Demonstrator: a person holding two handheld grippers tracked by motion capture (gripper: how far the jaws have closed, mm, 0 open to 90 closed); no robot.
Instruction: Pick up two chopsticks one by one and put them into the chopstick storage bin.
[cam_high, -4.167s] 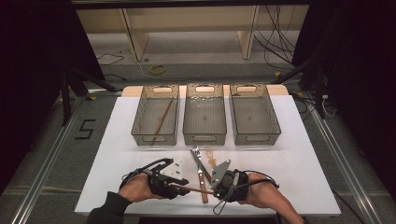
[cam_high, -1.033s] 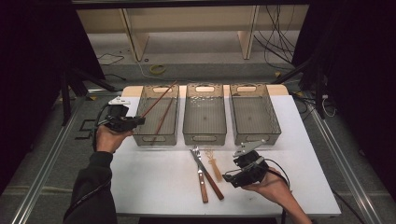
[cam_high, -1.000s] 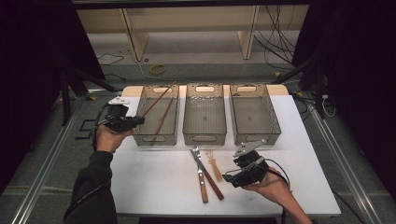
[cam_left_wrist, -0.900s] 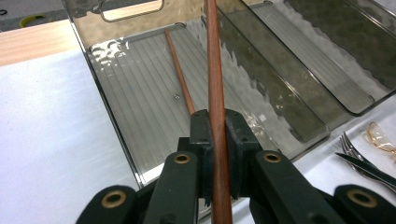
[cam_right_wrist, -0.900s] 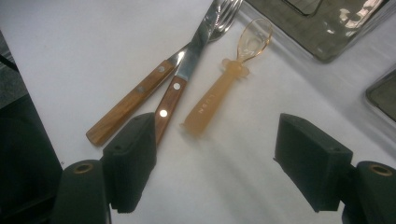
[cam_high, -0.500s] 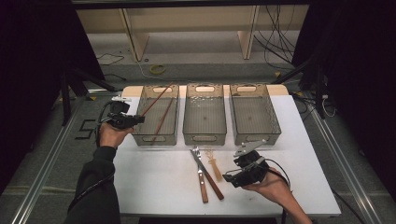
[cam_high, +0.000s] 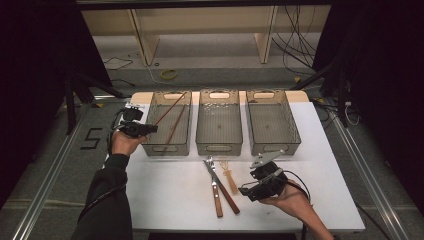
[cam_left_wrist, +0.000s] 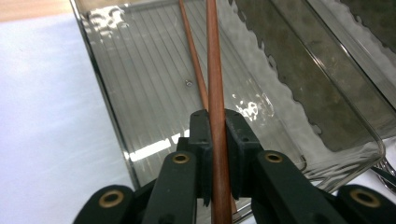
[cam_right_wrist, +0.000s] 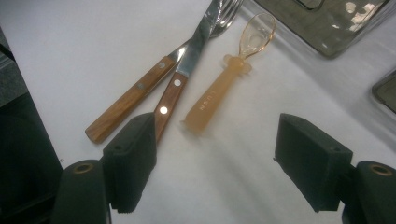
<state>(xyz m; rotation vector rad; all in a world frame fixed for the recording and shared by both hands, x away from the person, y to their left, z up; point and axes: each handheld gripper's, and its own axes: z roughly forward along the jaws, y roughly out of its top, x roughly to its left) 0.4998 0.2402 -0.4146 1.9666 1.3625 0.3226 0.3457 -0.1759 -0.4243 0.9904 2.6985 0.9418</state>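
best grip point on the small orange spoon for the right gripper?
Take the orange spoon across its thick straight handle, coming from above. It lies flat on the white table, apart from the knife, so the open right gripper has room on both sides. The bowl is thin and curved.

The left hand-held gripper (cam_high: 142, 129) is held at the left of the frame, jaws nearly closed. The right hand-held gripper (cam_high: 255, 186) is held at lower right, jaws wide apart.
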